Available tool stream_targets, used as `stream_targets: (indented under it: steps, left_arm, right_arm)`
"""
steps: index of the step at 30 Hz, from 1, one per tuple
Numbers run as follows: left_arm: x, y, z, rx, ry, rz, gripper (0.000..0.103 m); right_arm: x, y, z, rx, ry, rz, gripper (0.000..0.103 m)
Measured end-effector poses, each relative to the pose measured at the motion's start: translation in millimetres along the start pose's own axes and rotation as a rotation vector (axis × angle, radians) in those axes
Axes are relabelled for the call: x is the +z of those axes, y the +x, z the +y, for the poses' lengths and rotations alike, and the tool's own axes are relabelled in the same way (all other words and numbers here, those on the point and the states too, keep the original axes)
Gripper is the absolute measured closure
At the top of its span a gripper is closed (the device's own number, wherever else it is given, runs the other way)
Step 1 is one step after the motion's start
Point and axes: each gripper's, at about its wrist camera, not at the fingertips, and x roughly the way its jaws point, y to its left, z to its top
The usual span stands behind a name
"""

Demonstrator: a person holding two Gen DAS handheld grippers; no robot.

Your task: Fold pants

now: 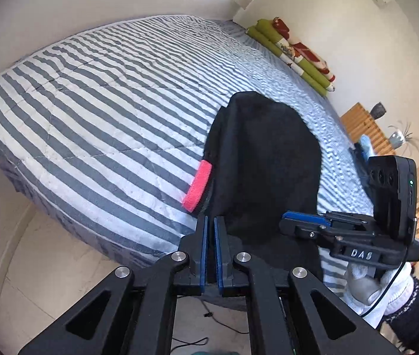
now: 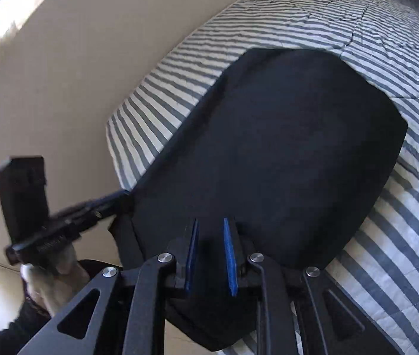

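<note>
The black pants (image 1: 262, 162) lie folded on the striped bed, with a pink-red band (image 1: 197, 186) showing at their left edge. My left gripper (image 1: 210, 222) is shut at the near left corner of the cloth, its blue pads almost touching. In the right wrist view its tip (image 2: 122, 196) meets that corner. My right gripper (image 2: 210, 224) holds the near edge of the pants (image 2: 283, 148), with black cloth filling the gap between its pads. From the left wrist view the right gripper (image 1: 298, 220) sits on the cloth's near right edge. A flap (image 2: 209, 325) hangs below.
The bed (image 1: 105, 103) has a grey and white striped quilt and reaches to the far wall. Green and red rolled bedding (image 1: 298, 50) lies along its far side. A wooden slatted bench (image 1: 366, 127) with vases stands to the right. Gloved hands (image 1: 381, 290) hold both grippers. Pale floor lies below.
</note>
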Motion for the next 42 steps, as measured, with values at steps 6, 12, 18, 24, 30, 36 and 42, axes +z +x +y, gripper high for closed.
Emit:
stream_targets:
  steps: [6, 12, 18, 24, 30, 36, 42]
  left_arm:
    - [3, -16, 12, 0.059, -0.061, -0.026, 0.103]
    - [4, -34, -66, -0.049, 0.166, -0.029, 0.103]
    - [-20, 26, -110, -0.038, 0.344, 0.169, 0.103]
    - [-27, 15, -107, -0.05, 0.31, 0.172, 0.103]
    - [-10, 16, -152, -0.121, 0.41, 0.152, 0.102]
    - [-33, 61, -150, -0.151, 0.41, 0.257, 0.103]
    - [-30, 58, -150, -0.165, 0.403, 0.293, 0.102]
  right_arm:
    - [-12, 11, 8, -0.059, -0.07, -0.019, 0.087]
    - [-30, -48, -19, 0.084, 0.023, -0.098, 0.087]
    - [-51, -32, -12, 0.074, -0.027, -0.025, 0.086]
    - [-61, -41, -24, 0.071, -0.061, 0.027, 0.087]
    - [-11, -84, -67, 0.054, 0.044, -0.147, 0.087]
    - [50, -54, -105, 0.003, 0.121, -0.142, 0.087]
    - [93, -9, -134, -0.129, 0.185, -0.144, 0.087]
